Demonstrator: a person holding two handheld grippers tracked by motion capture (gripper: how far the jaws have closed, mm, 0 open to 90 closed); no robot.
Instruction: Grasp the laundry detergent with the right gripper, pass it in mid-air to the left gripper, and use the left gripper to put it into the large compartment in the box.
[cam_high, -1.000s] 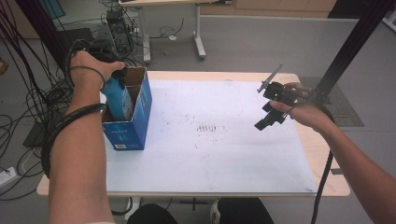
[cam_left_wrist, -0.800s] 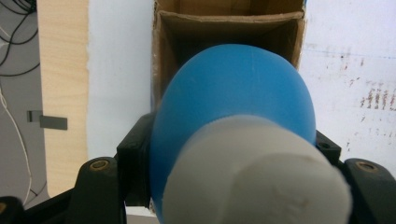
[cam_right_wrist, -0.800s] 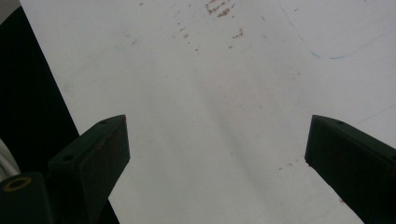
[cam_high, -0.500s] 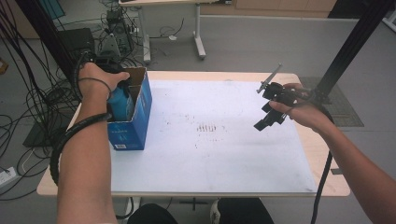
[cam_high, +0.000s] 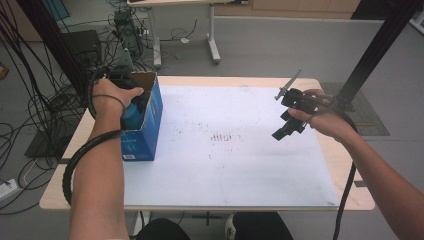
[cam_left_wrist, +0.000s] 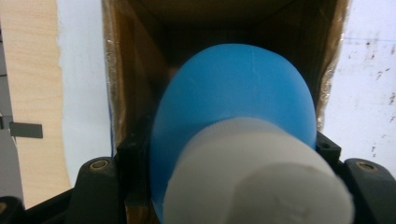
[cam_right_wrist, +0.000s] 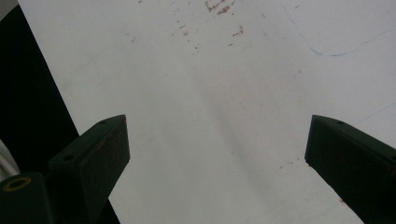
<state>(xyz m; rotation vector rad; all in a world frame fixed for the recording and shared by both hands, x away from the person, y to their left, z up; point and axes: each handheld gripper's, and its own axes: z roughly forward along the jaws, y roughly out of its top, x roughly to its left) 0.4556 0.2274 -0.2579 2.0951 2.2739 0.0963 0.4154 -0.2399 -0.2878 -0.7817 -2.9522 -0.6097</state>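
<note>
A blue bottle with a white cap is clamped between the jaws of my left gripper, which is shut on it. The bottle hangs partly inside an open blue cardboard box at the table's left edge. In the high view the hand covers most of that gripper, and the bottle peeks out under it at the box's mouth. The box's brown inner wall surrounds the bottle. My right gripper hovers over the right side of the white mat, its jaws open with nothing between them.
The white mat, marked with small dark stains, covers most of the wooden table. Cables hang at the left. A black post rises at the back right, and another table's legs stand behind.
My left hand has sunk, carrying the blue bottle deeper into the box. The right gripper has stayed where it was.
</note>
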